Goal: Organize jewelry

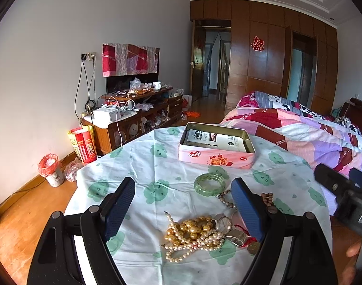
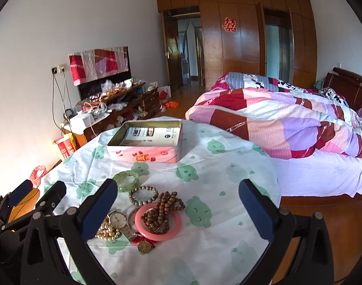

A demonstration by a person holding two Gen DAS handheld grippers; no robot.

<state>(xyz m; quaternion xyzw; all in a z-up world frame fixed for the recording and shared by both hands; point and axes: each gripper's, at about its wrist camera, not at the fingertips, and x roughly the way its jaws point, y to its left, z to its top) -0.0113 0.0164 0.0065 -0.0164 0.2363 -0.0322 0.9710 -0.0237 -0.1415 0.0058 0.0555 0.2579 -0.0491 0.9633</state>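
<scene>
Both grippers, left gripper and right gripper, hover spread apart and empty over the jewelry heap near the desk's front edge. Nothing seems packed yet; next, pinch one piece for the tin.

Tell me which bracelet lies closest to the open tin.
The green jade-like bangle. It lies apart from the pile, nearest the pink tin; the pink bangle and the bead bracelets lie nearer the grippers.
</scene>
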